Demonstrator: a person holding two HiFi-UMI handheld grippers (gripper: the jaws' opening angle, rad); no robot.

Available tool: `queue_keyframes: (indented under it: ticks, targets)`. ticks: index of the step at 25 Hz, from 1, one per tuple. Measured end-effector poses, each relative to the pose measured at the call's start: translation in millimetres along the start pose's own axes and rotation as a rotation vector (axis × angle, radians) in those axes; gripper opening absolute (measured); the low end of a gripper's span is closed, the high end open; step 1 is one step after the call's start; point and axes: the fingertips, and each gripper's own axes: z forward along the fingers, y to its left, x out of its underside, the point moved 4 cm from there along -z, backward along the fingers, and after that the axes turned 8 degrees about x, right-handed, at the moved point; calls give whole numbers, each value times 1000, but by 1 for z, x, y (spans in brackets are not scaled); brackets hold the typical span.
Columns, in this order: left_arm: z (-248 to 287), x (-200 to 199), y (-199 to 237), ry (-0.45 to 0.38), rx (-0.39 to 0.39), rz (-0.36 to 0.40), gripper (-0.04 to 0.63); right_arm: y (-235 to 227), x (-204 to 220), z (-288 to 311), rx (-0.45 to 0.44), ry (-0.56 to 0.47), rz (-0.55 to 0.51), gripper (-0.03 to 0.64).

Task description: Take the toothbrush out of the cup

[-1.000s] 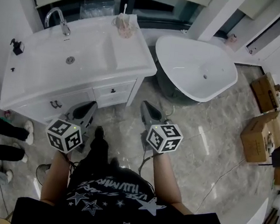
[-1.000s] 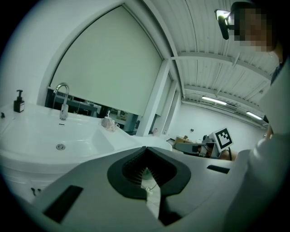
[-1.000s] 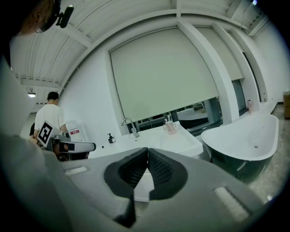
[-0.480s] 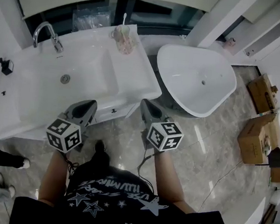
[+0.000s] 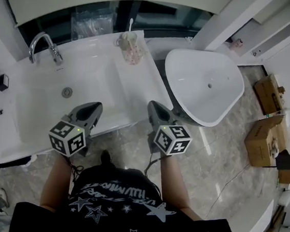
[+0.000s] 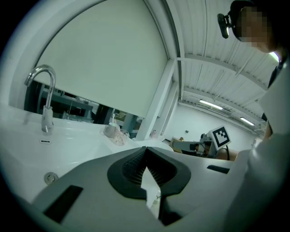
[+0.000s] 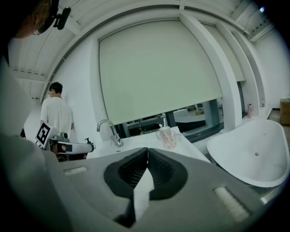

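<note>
Held the left gripper (image 5: 95, 105) and the right gripper (image 5: 151, 104) side by side, low, in front of the body. Pointed both toward the white table (image 5: 147, 74) with the sink (image 5: 67, 92) set in it. Reached with the left gripper over the front part of the sink. Stopped the right gripper near the front right corner of the table, above the shiny floor (image 5: 132, 142).

Pressed the fingers (image 6: 133, 165) of the left gripper tight together, with nothing between them. Did the same with the right gripper: shut all the way, and empty.

Saw the cup (image 5: 132, 49) far back on the table, at the right rear corner, just beside the dark window ledge. Looked like a clear cup with a pink pattern. Saw the toothbrush (image 5: 131, 24) standing in the cup, nearly upright, with its top poking out above the rim. Found cup and toothbrush well apart from both grippers, not touched by either.

Spotted a curved silver tap (image 5: 44, 45) at the back left of the sink. Noticed a big white bathtub (image 5: 205, 86) on the floor to the right of the table, and brown cardboard boxes (image 5: 263, 141) farther right. Caught a person in a white shirt (image 7: 55, 113) standing off to the left in the right gripper view.
</note>
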Motion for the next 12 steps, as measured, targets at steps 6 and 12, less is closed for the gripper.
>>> queue_keyframes:
  ticks: [6,12]
  targets:
    - [7,-8,17,10,18,15,8,-4,-12,14,34,-22,7,0]
    - [19,-12,26,10,0,-4,8,-24,-27,28,43,-36,10,0]
